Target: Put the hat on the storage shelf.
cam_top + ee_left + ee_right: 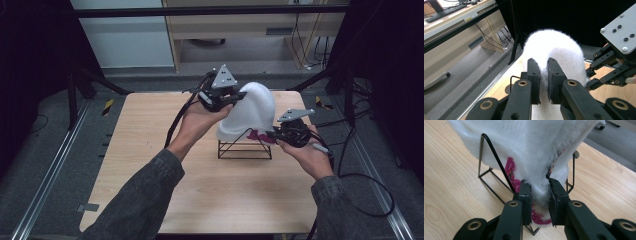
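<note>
Pale wood-grain desk (pixel 150 165) carries a black wire stand (pixel 245 147); draped over it I see a fluffy white cloth (pixel 252 110) with magenta trim. My left hand-held gripper (pixel 227 100) pinches its domed top, my right hand-held gripper (pixel 272 135) clamps its lower hem.

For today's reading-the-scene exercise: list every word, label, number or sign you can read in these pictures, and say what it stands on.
No text can be read here.
The small label on the desk edge is too blurred to read.
The pink patterned trim on the white fluffy cloth shows marks that cannot be made out as letters.
The yellow and black striped floor markers carry no words.
</note>
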Motion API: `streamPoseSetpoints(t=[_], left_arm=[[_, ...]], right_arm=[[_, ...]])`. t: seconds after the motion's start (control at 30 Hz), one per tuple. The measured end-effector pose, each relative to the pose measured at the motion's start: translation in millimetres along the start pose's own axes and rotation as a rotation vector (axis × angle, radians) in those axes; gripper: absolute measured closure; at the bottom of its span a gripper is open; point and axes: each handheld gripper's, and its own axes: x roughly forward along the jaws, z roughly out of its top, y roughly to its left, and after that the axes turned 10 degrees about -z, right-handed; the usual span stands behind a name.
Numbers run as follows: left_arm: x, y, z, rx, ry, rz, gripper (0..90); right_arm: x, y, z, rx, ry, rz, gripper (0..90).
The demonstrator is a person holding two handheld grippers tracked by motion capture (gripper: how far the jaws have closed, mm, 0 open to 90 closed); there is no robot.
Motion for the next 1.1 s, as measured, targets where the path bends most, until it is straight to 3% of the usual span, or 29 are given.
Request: streamPoseSetpoints(t=[1.1], left_arm=[[9.2, -3.4, -14.8, -0.012, 0.028, -0.013, 82.6]], right_arm=[[9.8, -1.1, -13.2, 0.03, 0.032, 0.014, 71.9]])
